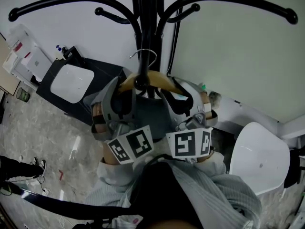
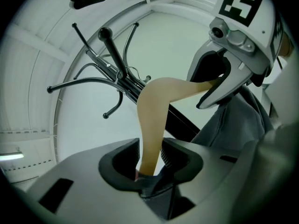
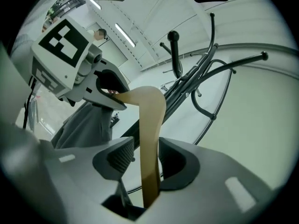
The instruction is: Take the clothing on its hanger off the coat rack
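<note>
Clothing [image 1: 150,112] in grey is hanging from a pale wooden hanger [image 1: 162,81] right at the black coat rack [image 1: 147,13], and both grippers are holding that hanger by its two shoulders.

The left gripper [image 2: 152,158] is gripping one sloping arm of the hanger [image 2: 152,120], its ribbed pads pressing on either side of the wood, with a fold of grey cloth tucked low in the throat. The right gripper [image 3: 147,161] is doing the same on the other arm [image 3: 150,125], jaws closed on the wood. Each one is showing in the other's view: the right gripper [image 2: 224,80] at the far end of the hanger, the left gripper [image 3: 105,91] likewise, with the clothing [image 3: 84,125] draping beneath.

From above, the left gripper [image 1: 119,88] and right gripper [image 1: 183,93] are sitting near each other, one on each side of the pole, their marker cubes [image 1: 131,145] facing up. The hanger's metal hook [image 1: 145,56] is curling up against the pole, just above a round-ended black peg. Curved arms of the rack are spreading out overhead. A white chair [image 1: 259,163] is standing off to the right on the speckled floor [image 1: 57,142].
</note>
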A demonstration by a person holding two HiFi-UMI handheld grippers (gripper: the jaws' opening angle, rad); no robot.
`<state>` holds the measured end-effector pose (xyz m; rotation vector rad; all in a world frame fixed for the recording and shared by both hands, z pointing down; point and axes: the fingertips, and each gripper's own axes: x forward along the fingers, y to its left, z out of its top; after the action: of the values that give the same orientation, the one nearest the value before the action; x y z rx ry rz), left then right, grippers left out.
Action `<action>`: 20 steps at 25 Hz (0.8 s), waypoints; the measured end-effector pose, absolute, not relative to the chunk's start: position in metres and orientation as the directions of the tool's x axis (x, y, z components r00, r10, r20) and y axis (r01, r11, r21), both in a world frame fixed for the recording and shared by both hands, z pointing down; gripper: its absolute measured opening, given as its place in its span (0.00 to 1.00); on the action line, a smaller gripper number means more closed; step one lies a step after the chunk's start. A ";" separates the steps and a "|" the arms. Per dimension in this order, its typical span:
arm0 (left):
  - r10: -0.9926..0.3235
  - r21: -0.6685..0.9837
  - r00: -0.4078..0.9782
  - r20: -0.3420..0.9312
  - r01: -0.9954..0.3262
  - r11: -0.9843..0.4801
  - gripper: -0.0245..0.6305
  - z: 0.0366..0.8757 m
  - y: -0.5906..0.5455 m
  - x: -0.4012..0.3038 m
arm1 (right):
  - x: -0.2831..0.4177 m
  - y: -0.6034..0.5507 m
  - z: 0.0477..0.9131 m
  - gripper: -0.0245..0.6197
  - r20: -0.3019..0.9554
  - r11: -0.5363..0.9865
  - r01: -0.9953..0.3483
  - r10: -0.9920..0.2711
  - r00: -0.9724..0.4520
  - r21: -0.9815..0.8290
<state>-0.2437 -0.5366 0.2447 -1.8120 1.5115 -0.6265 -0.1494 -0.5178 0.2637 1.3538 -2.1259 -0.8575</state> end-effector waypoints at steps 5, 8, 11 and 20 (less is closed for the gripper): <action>-0.979 -0.780 0.196 -0.054 -0.620 -0.081 0.22 0.247 -0.537 -0.244 | -0.146 -0.520 0.264 0.20 0.033 0.275 -0.626 -0.929 -0.369 0.729; -0.980 -0.789 0.191 -0.052 -0.610 -0.077 0.22 0.248 -0.536 -0.244 | -0.146 -0.523 0.265 0.20 0.032 0.266 -0.620 -0.932 -0.361 0.738; -0.979 -0.797 0.192 -0.064 -0.601 -0.066 0.22 0.243 -0.533 -0.242 | -0.144 -0.524 0.260 0.20 0.028 0.252 -0.616 -0.937 -0.349 0.746; -0.945 -0.796 0.284 -0.161 -0.604 -0.045 0.22 0.201 -0.503 -0.202 | -0.104 -0.495 0.217 0.20 -0.076 0.125 -0.636 -0.957 -0.279 0.761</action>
<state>-0.2015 -0.5027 0.2011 -1.7456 1.4137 -0.5327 -0.1040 -0.4946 0.2173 1.5357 -1.9747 -0.9850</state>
